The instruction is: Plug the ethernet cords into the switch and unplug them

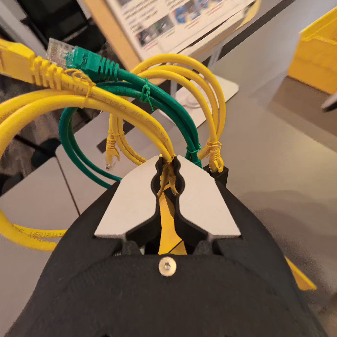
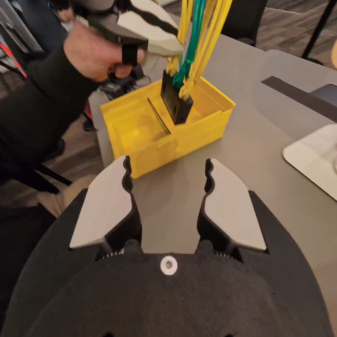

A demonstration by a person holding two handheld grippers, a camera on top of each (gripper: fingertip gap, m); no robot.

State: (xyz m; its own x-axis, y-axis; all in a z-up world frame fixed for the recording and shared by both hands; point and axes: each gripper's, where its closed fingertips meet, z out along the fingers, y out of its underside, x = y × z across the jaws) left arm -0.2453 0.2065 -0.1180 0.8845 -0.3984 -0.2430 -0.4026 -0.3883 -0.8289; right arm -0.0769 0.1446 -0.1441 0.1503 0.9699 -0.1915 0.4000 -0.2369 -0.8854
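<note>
Your switch (image 2: 176, 107) is a flat black box standing on one short end in the right-hand compartment of the yellow bin (image 2: 169, 145). Its long axis runs up and down with a slight tilt, and its port edge faces upward. A pale label sits on its broad face; the writing there is too blurred to make out.

Three cords rise from that top edge: a yellow cord (image 2: 172, 66) at the far end, a green cord (image 2: 182, 76) in the middle and another yellow cord (image 2: 186, 91) at the near end. In your left wrist view the green cord (image 1: 173, 109) and the outer yellow cord (image 1: 216, 160) go down into the switch (image 1: 221, 174), whose corner shows just past the right finger. Each cord is coiled in loops and bound with thin twist ties of its own colour. The free green plug (image 1: 82, 60) points up toward the left, with a clear tip and a ribbed boot, beside a large yellow plug (image 1: 16, 62). Printed lettering runs along the yellow jackets.

Your left gripper (image 1: 168, 160) has its jaws clamped together on the yellow cord (image 1: 171, 175) just above its plug. Your right gripper (image 2: 168, 160) hangs over the grey table (image 2: 255, 127) near the bin's front corner, jaws wide apart and holding nothing.

A black divider (image 2: 158, 116) splits the bin. A white pad (image 2: 313, 158) lies at the table's right edge.
</note>
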